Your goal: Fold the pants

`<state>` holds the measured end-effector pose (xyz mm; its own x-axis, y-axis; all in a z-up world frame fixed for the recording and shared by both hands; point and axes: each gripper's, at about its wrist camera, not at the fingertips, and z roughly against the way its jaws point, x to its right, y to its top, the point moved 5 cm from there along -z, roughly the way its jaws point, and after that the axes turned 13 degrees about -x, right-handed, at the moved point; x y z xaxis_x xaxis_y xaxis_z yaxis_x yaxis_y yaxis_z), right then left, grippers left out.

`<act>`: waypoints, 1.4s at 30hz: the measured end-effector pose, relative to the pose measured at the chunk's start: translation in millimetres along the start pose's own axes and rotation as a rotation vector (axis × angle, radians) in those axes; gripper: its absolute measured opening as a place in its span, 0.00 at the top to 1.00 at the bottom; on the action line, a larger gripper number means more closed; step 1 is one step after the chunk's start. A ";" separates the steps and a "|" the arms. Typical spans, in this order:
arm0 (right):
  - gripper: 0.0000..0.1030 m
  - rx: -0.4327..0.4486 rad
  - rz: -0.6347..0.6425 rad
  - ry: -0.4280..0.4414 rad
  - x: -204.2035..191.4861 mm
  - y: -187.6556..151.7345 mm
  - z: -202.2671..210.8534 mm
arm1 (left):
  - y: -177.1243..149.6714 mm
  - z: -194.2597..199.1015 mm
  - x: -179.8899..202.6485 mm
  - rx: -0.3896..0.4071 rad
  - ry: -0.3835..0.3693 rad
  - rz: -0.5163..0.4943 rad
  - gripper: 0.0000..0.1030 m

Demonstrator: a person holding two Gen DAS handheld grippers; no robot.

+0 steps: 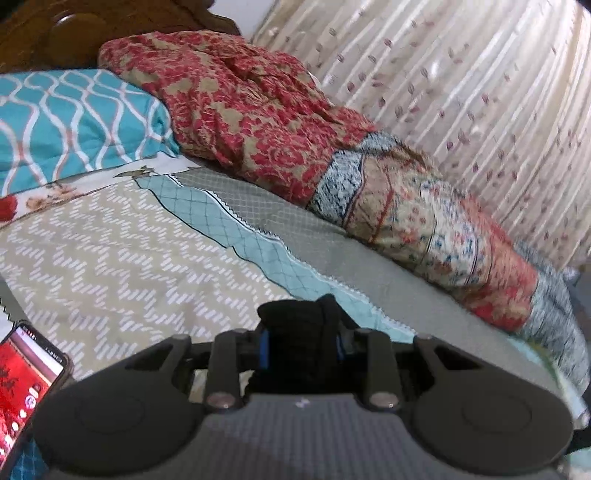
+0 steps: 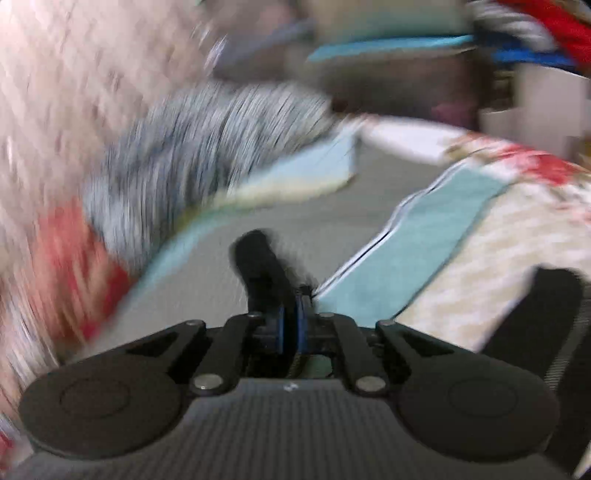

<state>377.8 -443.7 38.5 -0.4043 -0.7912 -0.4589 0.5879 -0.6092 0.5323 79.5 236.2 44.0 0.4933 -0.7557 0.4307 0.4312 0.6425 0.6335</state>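
**Black cloth in the left tongs, right view smeared**

The left tongs (image 1: 301,332) stand narrowly apart and are closed on a bunch of black cloth, the pants (image 1: 295,325). Only that dark wad shows between the blue pads; the rest of the garment is hidden under the tongs' body, so its lie and how far it is folded cannot be told. The tongs hang above a bed (image 1: 110,258) spread with a patchwork sheet of beige zigzag, teal lattice and grey. Along the far side lies a long heap of red floral cloth (image 1: 236,110) that runs into a paler patterned stretch (image 1: 424,221), against a flowered curtain (image 1: 461,92). A teal pillow (image 1: 74,118) rests by the dark wooden headboard (image 1: 74,33). A phone (image 1: 26,387) with a lit red screen is cut off at the lower left edge.

The right wrist view is heavily blurred. The right tongs (image 2: 291,306) are closed, the blue pads almost together. One dark finger (image 2: 258,266) rises plainly; the other is short and smeared. Whether any cloth is caught there cannot be made out. Beyond are the same bed sheet and blurred patterned cloth. A black shape (image 2: 546,314) at the right edge is cut off and cannot be identified.
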 end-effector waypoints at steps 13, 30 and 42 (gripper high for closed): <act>0.89 0.092 0.120 0.030 24.7 -1.7 80.5 | 7.5 14.1 -7.5 0.017 -0.034 0.052 0.74; 0.63 -0.184 -0.187 0.012 81.9 -93.9 -24.3 | 4.7 7.3 -8.2 -0.001 -0.031 0.056 0.74; 0.96 0.133 -0.013 0.077 43.7 -48.9 76.8 | 9.7 30.5 -1.6 0.024 -0.070 0.034 0.74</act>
<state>277.5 -452.6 47.1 -0.3538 -0.7795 -0.5169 0.4827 -0.6256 0.6129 59.8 239.8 69.1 0.4532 -0.7410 0.4956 0.3960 0.6654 0.6327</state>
